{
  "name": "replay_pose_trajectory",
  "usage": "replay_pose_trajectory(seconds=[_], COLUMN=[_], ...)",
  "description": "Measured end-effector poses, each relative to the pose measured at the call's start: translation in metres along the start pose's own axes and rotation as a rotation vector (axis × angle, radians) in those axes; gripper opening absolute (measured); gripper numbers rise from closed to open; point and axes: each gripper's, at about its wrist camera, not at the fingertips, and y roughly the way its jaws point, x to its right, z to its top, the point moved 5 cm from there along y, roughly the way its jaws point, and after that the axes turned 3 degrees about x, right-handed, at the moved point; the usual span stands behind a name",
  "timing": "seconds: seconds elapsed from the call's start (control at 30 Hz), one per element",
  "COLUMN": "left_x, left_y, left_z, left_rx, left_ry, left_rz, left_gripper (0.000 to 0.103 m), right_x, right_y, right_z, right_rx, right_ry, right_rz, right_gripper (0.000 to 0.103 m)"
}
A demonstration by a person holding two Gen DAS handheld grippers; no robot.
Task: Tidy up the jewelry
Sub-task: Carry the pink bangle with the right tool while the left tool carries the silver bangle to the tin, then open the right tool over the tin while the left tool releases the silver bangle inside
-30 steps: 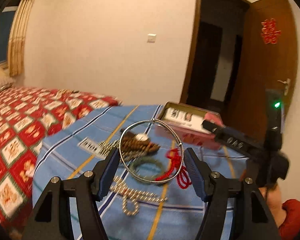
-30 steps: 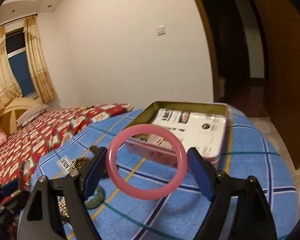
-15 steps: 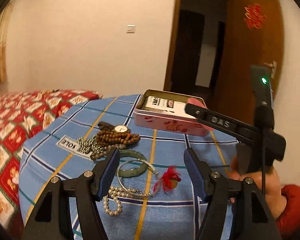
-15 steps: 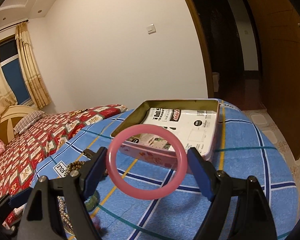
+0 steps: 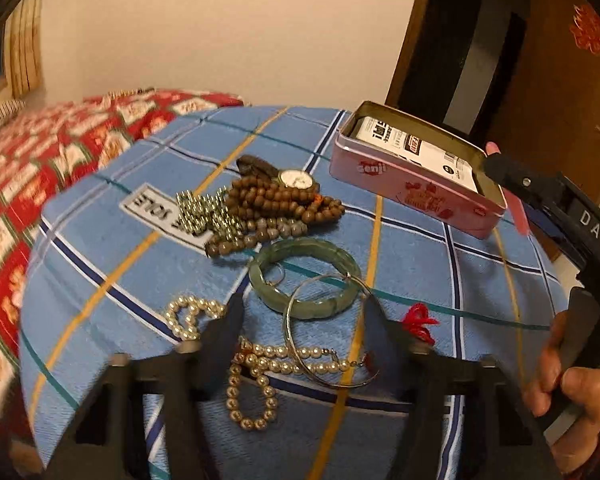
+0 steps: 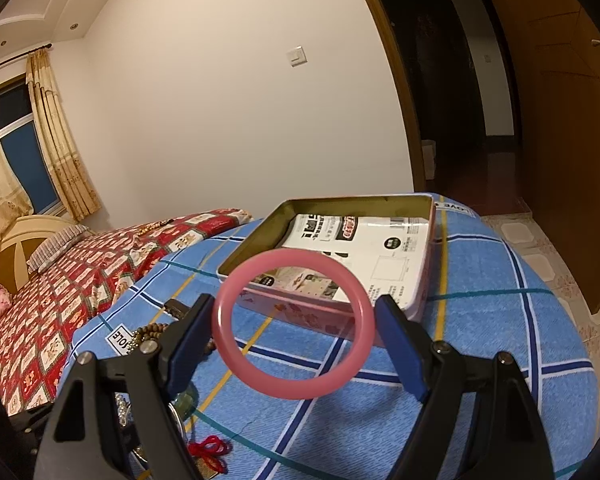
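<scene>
The left gripper point(image 5: 302, 320) points down at the blue checked cloth point(image 5: 440, 272); its jaws have just been closing and stand partly apart, gripping nothing. The thin silver bangle point(image 5: 328, 332) lies flat on the cloth between the fingertips, one edge resting on the green jade bangle point(image 5: 304, 276) just beyond them. A pearl strand point(image 5: 256, 364) runs under and beside the left finger, and a red knotted cord point(image 5: 420, 322) lies just outside the right finger. Farther ahead sit brown wooden beads point(image 5: 276, 208), a watch point(image 5: 296, 179) and a heap of small gold-coloured beads point(image 5: 204, 212) on a cloth label whose upside-down letters read "JOLE". The right gripper point(image 6: 294, 326) has its blue pads clamped on the sides of a pink bangle point(image 6: 294, 326), held upright above the cloth. Just past that ring stands the open pink tin point(image 6: 332, 312), marked "Senji" on its side in the left view. Inside it lies only a white printed sheet point(image 6: 380, 248), its writing too small to read. Seen from the left, the right gripper's black body bears "DAS", with a hand point(image 5: 572, 396) on its handle.
</scene>
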Motion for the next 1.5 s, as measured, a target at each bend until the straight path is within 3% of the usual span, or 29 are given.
replay_pose_trajectory(seconds=[0.07,0.2,0.43,0.53,0.67,0.87,1.1,1.37,1.5], left_x=[-0.001,-0.003,0.012,0.02,0.027,0.04,0.069,0.088,0.085], left_y=[0.008,0.008,-0.029,-0.049,-0.056,-0.023,0.036,0.101,0.119], left_z=[-0.006,-0.007,0.009,0.023,0.043,0.082,0.129,0.148,0.145], left_rx=[-0.053,-0.057,0.139,0.233,0.295,0.3,0.303,0.184,0.137], left_ry=[-0.002,-0.028,0.046,0.047,0.042,-0.004,0.015,0.008,0.0], left_rz=[0.008,-0.004,-0.02,-0.077,-0.116,-0.172,-0.155,-0.103,-0.064], left_gripper=[0.009,0.004,0.004,0.004,0.004,0.004,0.004,0.004,0.005], right_x=[0.001,0.003,0.008,0.011,0.014,0.026,0.054,0.057,0.057], right_y=[0.0,0.001,-0.003,-0.009,-0.016,-0.007,0.048,0.081,0.08], right_z=[0.0,0.0,0.003,0.007,0.014,0.037,0.06,0.049,0.047], right_rx=[-0.001,-0.005,0.015,0.047,0.096,0.128,0.049,-0.051,-0.05], right_ry=[0.005,0.017,0.033,0.049,0.05,0.009,-0.031,-0.096,-0.136], right_rz=[-0.001,0.002,-0.002,-0.005,-0.021,-0.09,-0.157,-0.179,-0.198], right_gripper=[0.084,0.084,0.084,0.084,0.084,0.084,0.084,0.084,0.084])
